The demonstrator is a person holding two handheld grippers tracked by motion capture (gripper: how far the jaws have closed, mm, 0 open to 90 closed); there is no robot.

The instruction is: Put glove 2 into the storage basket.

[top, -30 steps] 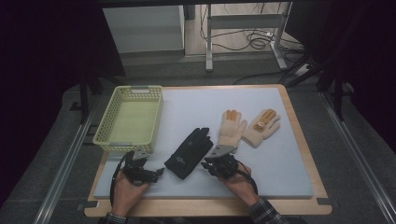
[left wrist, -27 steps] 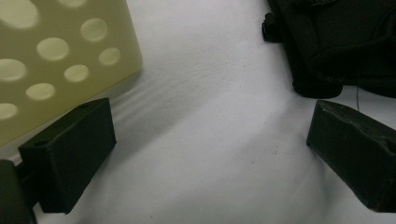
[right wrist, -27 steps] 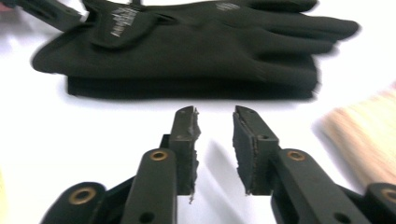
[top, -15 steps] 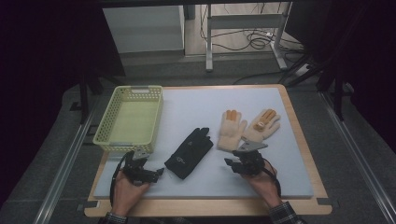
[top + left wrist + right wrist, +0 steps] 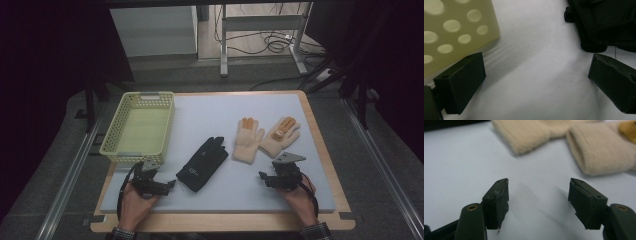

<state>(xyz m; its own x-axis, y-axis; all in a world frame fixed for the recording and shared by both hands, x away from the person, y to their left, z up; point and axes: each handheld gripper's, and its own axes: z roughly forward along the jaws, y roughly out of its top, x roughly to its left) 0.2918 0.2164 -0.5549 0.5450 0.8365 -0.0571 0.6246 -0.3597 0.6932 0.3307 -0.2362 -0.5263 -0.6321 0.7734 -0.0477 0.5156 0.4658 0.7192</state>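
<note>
Black glove (image 5: 202, 165): flat on the table (image 5: 280, 195), between yellow basket (image 5: 137, 129) and two cream gloves (image 5: 248, 140). Left tongs (image 5: 167, 185): jaws wide apart, empty, just beside the black glove's cuff. Right tongs (image 5: 263, 178): jaws apart, empty, near the cream gloves' cuffs.

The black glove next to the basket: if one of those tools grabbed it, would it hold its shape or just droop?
The black glove lies flat and looks like thin fabric, so it would probably droop. It seems light, likely sliding or bunching if pushed across the white mat. It's unlikely to roll or break.
</note>
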